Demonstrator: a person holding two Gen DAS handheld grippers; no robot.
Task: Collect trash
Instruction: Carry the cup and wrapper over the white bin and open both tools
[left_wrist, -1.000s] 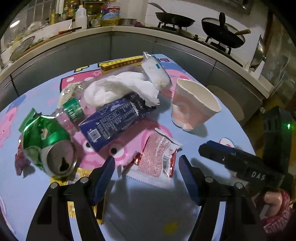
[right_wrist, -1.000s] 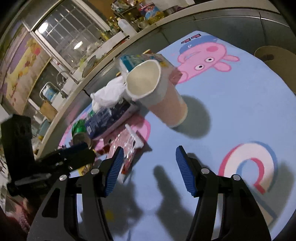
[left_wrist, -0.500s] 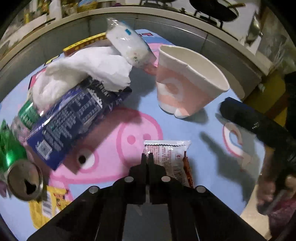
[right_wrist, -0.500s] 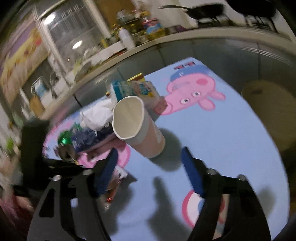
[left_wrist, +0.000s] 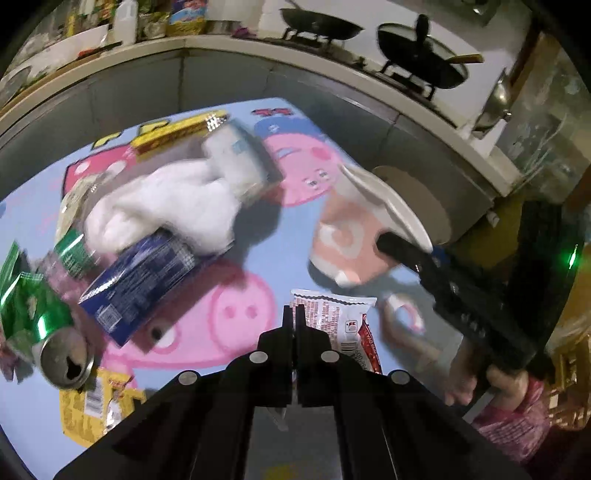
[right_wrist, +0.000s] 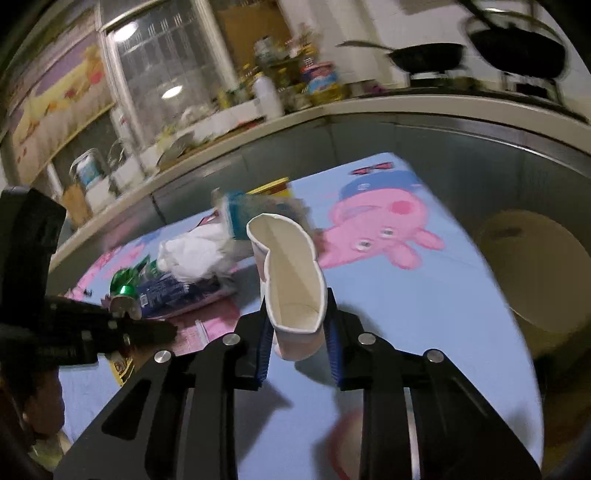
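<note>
In the left wrist view, a red and white snack wrapper (left_wrist: 332, 317) hangs just over the cartoon tablecloth (left_wrist: 258, 258). My left gripper (left_wrist: 294, 314) is shut on its left edge. A pink paper cup (right_wrist: 295, 288) sits between the blue pads (right_wrist: 264, 343) of my right gripper (right_wrist: 297, 321). Its jaws are closing and the cup's rim is squashed into an oval. The left wrist view shows the same cup (left_wrist: 343, 243), tilted, with the right gripper (left_wrist: 406, 254) on it and a hand in a red sleeve behind.
A heap of trash lies left of the cup: a crushed green can (left_wrist: 55, 332), a dark blue pack (left_wrist: 144, 284), white tissue (left_wrist: 166, 206), a clear bag (left_wrist: 236, 158) and a yellow wrapper (left_wrist: 88, 402). A round stool (right_wrist: 535, 266) stands past the table's right edge. Counters with pans ring the table.
My left gripper shut on the snack wrapper's edge and rose with it. My right gripper moved up to the paper cup and closed around it, denting the rim.
</note>
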